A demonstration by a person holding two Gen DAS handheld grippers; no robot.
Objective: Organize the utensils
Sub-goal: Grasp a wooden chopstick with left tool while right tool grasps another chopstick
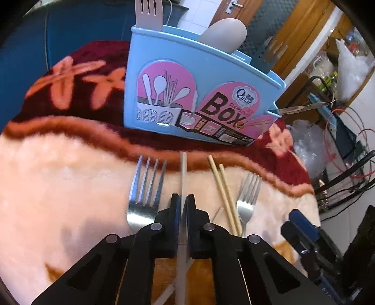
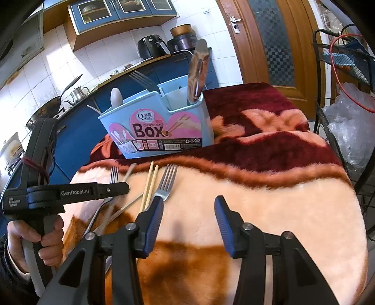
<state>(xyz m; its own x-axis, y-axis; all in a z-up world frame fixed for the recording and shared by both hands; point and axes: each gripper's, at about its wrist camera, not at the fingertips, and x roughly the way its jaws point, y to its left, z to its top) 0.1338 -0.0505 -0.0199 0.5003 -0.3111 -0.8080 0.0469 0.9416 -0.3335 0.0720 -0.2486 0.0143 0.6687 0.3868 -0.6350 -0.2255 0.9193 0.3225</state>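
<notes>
- Pale flat handle [image 1: 183, 173]: a slim utensil handle, lying on the blanket-covered surface [image 1: 58, 187] in front of the box; my left fingers [image 1: 183, 204] were pressed together on it, the handle running out beyond their tips toward the box.
- Large steel fork [image 1: 145, 187]: flat on the surface just left of that handle, tines toward the box.
- Pair of wooden chopsticks [image 1: 225, 192]: side by side just right of the handle.
- Smaller steel fork [image 1: 248, 197]: just right of the chopsticks, tines toward the box.
- Light blue utensil box [image 2: 154, 122]: upright on the dark red part of the blanket, beyond the loose utensils, with a pink "Box" label on its front.
- Box contents: a pale plastic fork [image 1: 148, 14], a beige spoon [image 1: 225, 32], a dark fork [image 2: 143, 81] and steel tongs [image 2: 198, 70], all standing in its compartments.
- My right fingers [image 2: 189, 223]: blue-padded, held partly apart over the bare blanket right of the utensils, nothing between them.
- My left hand [image 2: 39, 239]: wrapped around the grip of the left tool.
</notes>
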